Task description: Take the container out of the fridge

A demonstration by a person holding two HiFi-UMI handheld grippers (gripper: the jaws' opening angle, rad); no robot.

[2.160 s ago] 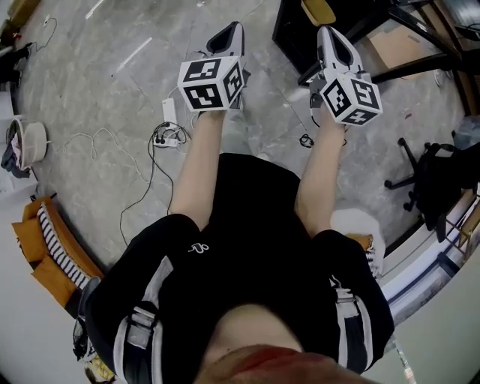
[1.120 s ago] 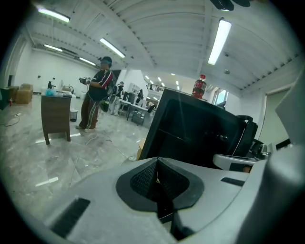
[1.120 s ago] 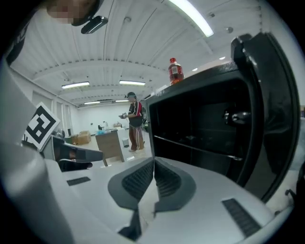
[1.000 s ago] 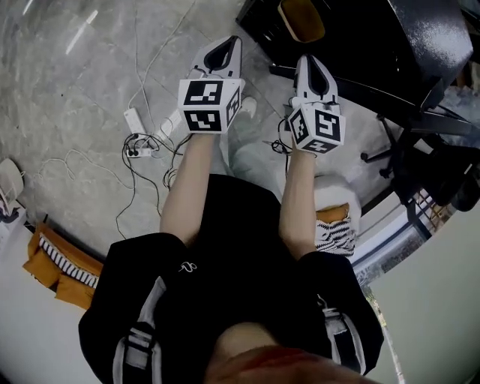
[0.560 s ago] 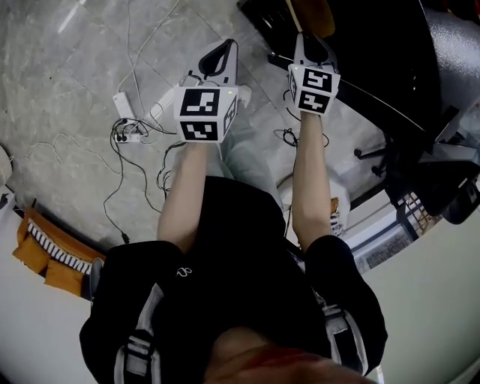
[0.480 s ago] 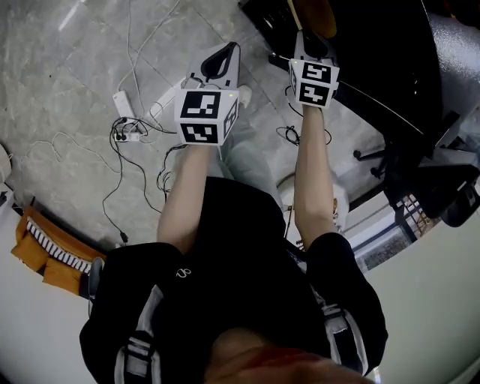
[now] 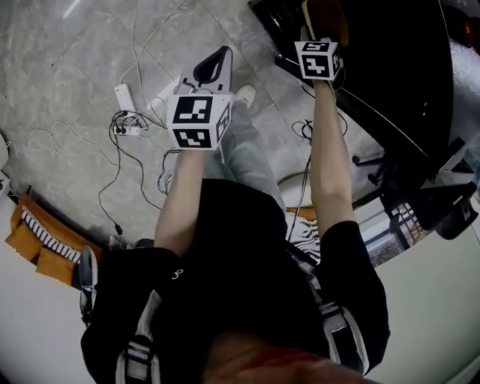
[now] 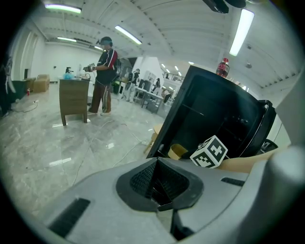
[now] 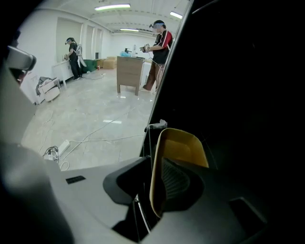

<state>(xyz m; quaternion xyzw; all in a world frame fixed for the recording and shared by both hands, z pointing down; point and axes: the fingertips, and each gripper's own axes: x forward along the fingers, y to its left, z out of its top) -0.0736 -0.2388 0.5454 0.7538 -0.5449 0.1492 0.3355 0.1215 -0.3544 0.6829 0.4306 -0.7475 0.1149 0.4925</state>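
Observation:
A yellow container (image 9: 181, 147) sits low inside the open black fridge (image 9: 238, 95). My right gripper (image 9: 155, 190) has reached into the fridge, and its jaws are closed on the container's near wall, one pad outside and one inside. From the head view the right gripper (image 7: 319, 34) is stretched forward with the yellow container (image 7: 330, 15) at its tip. The left gripper (image 7: 212, 66) hangs over the floor left of the fridge (image 7: 390, 67), shut with nothing in it. The left gripper view shows its own shut jaws (image 8: 155, 183), the container (image 8: 177, 151) and the right gripper's marker cube (image 8: 209, 152).
A power strip (image 7: 124, 97) and loose cables lie on the marble floor at the left. A black chair base (image 7: 442, 202) stands at the right. Orange striped cloth (image 7: 34, 240) lies at the lower left. A wooden cabinet (image 8: 74, 97) and people stand far off.
My right arm has stretched forward into the fridge and its jaws now sit on the yellow container's wall. The left gripper stayed low and shut, drifting slightly.

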